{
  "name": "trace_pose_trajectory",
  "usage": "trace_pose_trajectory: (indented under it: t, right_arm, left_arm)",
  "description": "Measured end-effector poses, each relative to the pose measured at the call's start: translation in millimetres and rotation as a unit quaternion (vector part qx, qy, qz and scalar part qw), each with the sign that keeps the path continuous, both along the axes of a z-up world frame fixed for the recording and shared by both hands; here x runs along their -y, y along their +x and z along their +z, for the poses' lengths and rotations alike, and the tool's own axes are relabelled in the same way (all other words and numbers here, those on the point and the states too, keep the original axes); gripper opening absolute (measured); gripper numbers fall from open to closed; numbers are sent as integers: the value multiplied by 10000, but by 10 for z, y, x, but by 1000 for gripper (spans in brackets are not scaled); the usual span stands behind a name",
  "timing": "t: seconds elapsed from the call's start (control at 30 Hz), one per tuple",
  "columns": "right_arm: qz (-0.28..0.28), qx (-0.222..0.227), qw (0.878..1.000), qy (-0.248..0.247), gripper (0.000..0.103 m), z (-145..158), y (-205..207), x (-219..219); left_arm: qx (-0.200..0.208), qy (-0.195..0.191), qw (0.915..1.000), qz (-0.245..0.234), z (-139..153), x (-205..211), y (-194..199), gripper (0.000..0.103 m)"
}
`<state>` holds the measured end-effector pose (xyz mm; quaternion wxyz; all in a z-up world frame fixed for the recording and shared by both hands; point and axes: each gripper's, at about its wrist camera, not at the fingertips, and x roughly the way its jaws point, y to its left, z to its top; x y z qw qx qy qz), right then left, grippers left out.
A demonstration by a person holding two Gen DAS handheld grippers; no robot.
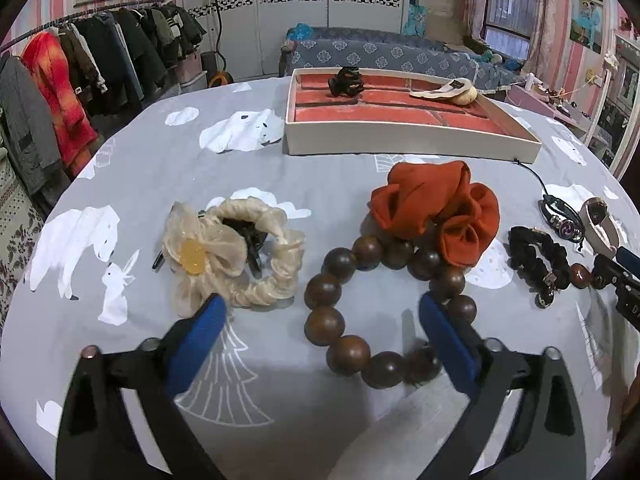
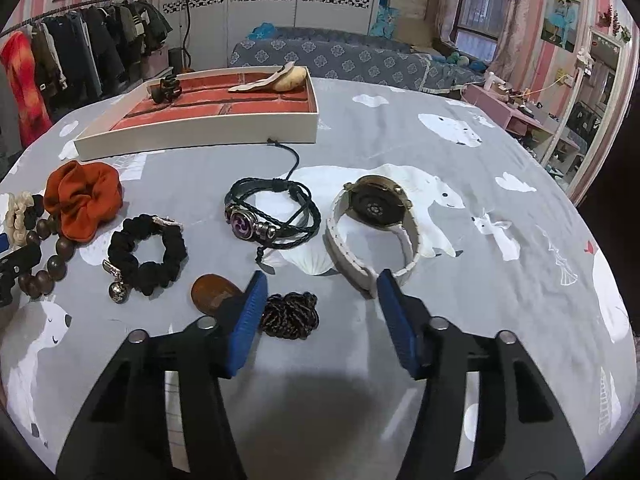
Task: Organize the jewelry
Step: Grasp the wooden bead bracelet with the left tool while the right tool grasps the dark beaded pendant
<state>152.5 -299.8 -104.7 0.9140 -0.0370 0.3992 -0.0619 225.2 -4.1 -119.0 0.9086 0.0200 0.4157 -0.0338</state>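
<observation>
My left gripper [image 1: 320, 308] is open and empty, low over the cloth, its right finger by the wooden bead bracelet [image 1: 340, 276]. A cream scrunchie with a yellow stone [image 1: 224, 252] lies by its left finger, an orange scrunchie [image 1: 436, 208] beyond. My right gripper [image 2: 320, 280] is open and empty above a dark braided cord [image 2: 290, 314] and a brown pendant [image 2: 210, 290]. Ahead lie a black scrunchie [image 2: 148, 254], a leather bracelet [image 2: 272, 216] and a white watch [image 2: 372, 224]. The red-lined tray [image 2: 200, 136] holds a black claw clip [image 2: 166, 88] and a cream hair clip [image 2: 276, 78].
The table has a grey cloth with white bears [image 2: 500, 184]. A clothes rack [image 1: 80, 64] stands far left, a blue sofa [image 1: 380, 54] behind the table, a pink side table [image 2: 520, 116] and a mirror at right.
</observation>
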Motion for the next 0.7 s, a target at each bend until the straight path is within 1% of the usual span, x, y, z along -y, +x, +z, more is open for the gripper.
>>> trace_pose_trajectory:
  t: [0.1, 0.17, 0.27, 0.33, 0.5, 0.7]
  right_arm:
    - [-18, 118, 9999, 49, 53, 36, -50, 24]
    - [-17, 179, 9998, 112, 50, 55, -82, 40]
    - [49, 119, 9998, 137, 46, 41, -88, 24]
    - [97, 73, 9998, 135, 36, 32, -81, 5]
    - [122, 19, 9997, 189, 33, 20, -67, 0]
    - [176, -127, 9994, 267, 33, -25, -19, -6]
  left_arm:
    - [-40, -12, 10000, 13, -11, -10, 20, 87]
    - [-73, -21, 10000, 24, -27, -18, 27, 84]
    - [-116, -23, 9999, 27, -46, -24, 35, 83]
    - [-112, -21, 9999, 32, -49, -27, 31, 83]
    - [-147, -27, 9999, 36, -65, -35, 36, 82]
    - [-251, -52, 9997, 20, -98, -35, 60, 82]
